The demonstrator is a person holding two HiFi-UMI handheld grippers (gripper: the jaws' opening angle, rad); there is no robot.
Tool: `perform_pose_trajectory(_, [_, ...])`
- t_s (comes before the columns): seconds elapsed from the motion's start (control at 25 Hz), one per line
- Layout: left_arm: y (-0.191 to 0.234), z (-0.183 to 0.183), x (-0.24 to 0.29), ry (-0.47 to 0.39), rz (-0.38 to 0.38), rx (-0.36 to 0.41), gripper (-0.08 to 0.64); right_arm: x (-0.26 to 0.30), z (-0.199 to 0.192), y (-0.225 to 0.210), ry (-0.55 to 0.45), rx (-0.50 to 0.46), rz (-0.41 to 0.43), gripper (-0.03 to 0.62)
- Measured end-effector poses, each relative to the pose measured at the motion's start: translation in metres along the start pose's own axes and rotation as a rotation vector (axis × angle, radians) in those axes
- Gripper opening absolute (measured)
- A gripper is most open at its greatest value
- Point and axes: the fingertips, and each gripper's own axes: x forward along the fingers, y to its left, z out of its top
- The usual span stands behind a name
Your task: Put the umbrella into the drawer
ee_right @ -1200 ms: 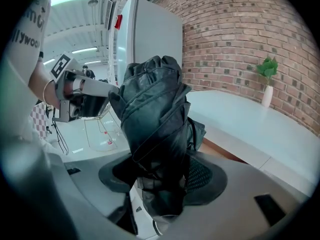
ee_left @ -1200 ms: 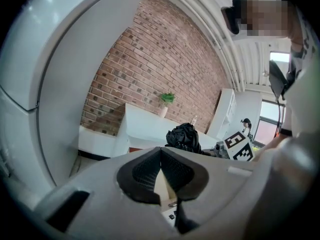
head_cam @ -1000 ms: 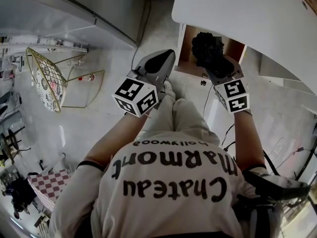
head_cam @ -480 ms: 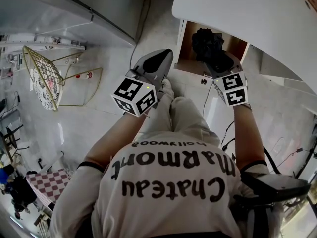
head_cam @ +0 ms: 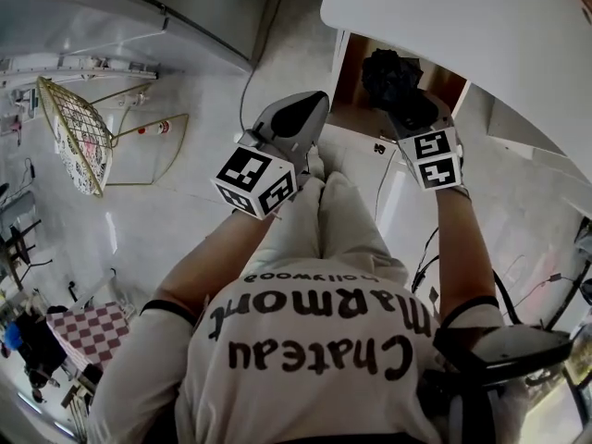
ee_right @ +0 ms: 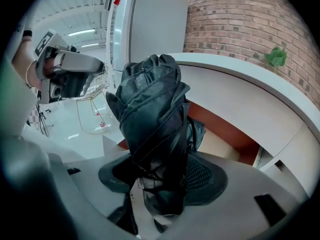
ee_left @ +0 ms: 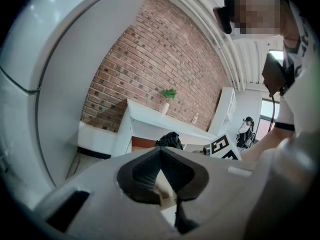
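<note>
A folded black umbrella [head_cam: 392,74] is clamped between the jaws of my right gripper [head_cam: 408,111], which is shut on it. It hangs over the open drawer [head_cam: 354,100] with a brown wooden inside, under the white table top [head_cam: 462,26]. In the right gripper view the umbrella [ee_right: 152,116] stands up from the right gripper [ee_right: 160,184], with the drawer's inside [ee_right: 222,141] behind it. My left gripper [head_cam: 311,109] is shut and holds nothing, to the left of the drawer above the floor. In the left gripper view its pads [ee_left: 172,171] meet, and the umbrella [ee_left: 170,139] shows beyond them.
A gold wire chair [head_cam: 79,137] stands on the pale floor at left, beside a large white appliance [head_cam: 139,7]. A cable [head_cam: 259,54] runs along the floor near the drawer. A small potted plant [ee_left: 168,95] sits on the table against a brick wall [ee_left: 150,59].
My right gripper with the umbrella has edged slightly forward over the drawer. The left gripper has barely moved.
</note>
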Motion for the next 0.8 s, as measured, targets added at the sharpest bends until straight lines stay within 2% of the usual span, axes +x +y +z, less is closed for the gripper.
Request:
perform_pose_trajectory(0.12, [0.002, -0.006, 0.002, 0.025, 0.017, 0.004, 0.015, 0.004, -0.006, -0.003, 0.023, -0.012, -0.007, 0.25])
perform_pose_trajectory(0.32, [0.006, -0.009, -0.003, 0.008, 0.062, -0.053, 0.015, 0.01, -0.016, -0.007, 0.077, -0.047, -0.003, 0.249])
perform_pose_trajectory(0.48, [0.009, -0.025, -0.01, 0.045, 0.089, -0.086, 0.015, 0.017, -0.022, -0.004, 0.113, -0.09, 0.01, 0.25])
perform_pose_trajectory(0.8, [0.018, -0.034, -0.008, 0.086, 0.106, -0.068, 0.015, 0.041, -0.031, -0.01, 0.154, -0.061, -0.001, 0.25])
